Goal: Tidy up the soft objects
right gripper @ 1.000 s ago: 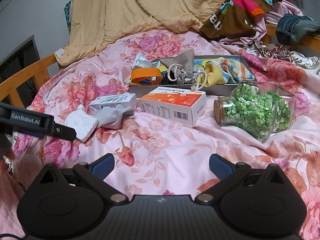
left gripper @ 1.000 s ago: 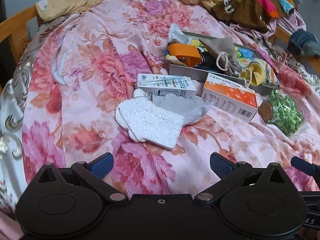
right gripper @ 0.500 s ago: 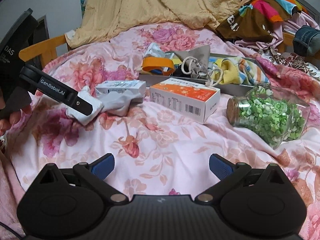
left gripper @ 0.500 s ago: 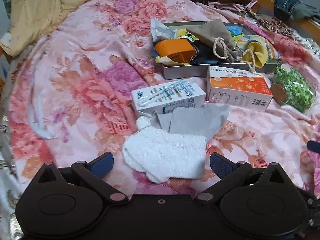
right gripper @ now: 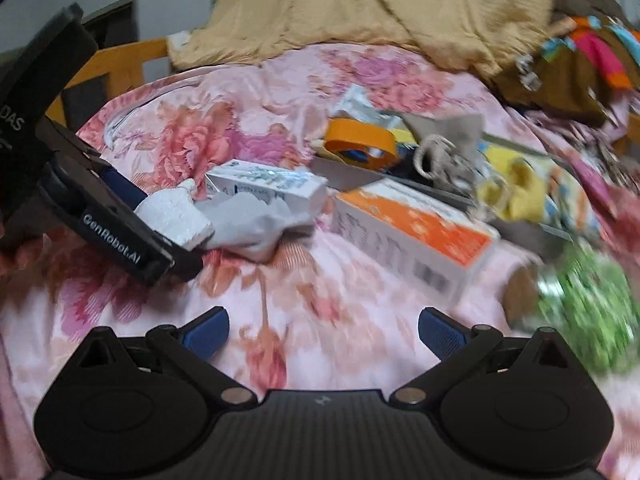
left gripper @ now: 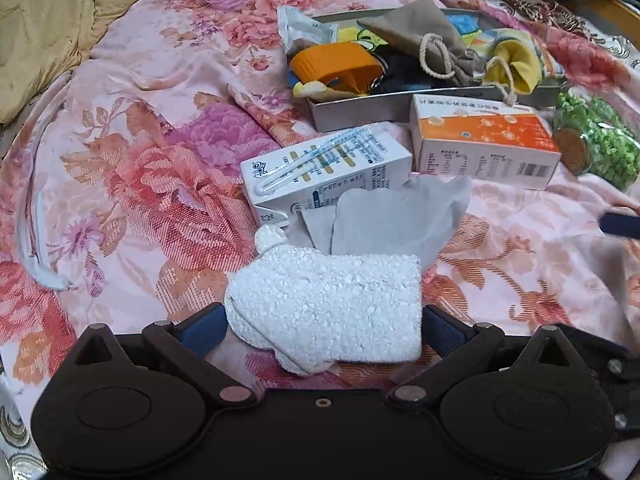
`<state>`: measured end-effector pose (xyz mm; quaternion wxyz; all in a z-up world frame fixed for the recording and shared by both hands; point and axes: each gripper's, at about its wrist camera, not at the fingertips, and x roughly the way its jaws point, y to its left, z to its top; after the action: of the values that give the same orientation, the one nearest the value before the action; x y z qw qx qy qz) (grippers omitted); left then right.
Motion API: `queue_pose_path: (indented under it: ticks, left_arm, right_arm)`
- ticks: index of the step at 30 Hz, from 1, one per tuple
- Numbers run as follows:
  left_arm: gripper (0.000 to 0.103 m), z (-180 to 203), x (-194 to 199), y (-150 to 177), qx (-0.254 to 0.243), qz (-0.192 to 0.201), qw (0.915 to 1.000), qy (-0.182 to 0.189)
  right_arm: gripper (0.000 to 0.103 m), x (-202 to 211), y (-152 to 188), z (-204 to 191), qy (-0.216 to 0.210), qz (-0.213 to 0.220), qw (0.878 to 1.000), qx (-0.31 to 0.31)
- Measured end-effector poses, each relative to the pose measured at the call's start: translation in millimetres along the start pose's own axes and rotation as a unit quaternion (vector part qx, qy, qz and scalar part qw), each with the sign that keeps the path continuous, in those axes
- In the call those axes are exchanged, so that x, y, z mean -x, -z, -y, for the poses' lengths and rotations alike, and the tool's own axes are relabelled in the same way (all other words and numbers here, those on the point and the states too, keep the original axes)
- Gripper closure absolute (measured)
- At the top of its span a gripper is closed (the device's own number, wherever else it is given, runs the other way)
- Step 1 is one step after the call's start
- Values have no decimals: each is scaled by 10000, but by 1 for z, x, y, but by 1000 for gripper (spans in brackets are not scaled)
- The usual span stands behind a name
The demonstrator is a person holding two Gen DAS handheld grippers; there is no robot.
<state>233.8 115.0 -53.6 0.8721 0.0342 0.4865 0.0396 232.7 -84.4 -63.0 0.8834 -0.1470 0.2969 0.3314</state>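
White fuzzy sock (left gripper: 328, 312), nubbly and folded, lies between the wide-apart fingers of the left hand-held gripper (left gripper: 322, 326)

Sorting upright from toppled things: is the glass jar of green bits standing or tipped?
Tipped: the glass jar lies on its side, cork end facing sideways.

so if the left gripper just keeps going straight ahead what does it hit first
The white fuzzy sock, already lying between its open fingers. Just past it come the grey cloth and the milk carton.
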Motion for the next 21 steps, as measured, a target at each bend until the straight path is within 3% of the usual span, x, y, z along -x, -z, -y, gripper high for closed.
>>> queue_pose_path:
  ticks: [7,10,14,17,21]
  left_arm:
    - [1,-9,-7,-4,94,52,9999,-53]
    - [1,-11,-9,-5,56,52,10000,9]
    - [1,-13,-11,-6,59,68,9999,71]
    - [1,-12,-13,-5,19,79,9999,76]
    - [1,-12,-15,-5,-36,92,9999,81]
  right_arm:
    - [0,-20,-15,-13,120,492,9918,1170]
    - [0,-27,-17,-24,7,685,9792,1908]
    - [0,-41,-16,-43,-194,931,9489,3010]
    - [1,-50,-15,-52,-252,1106,9304,3487]
    - [2,-59,-17,-58,-282,1177,9265,3564]
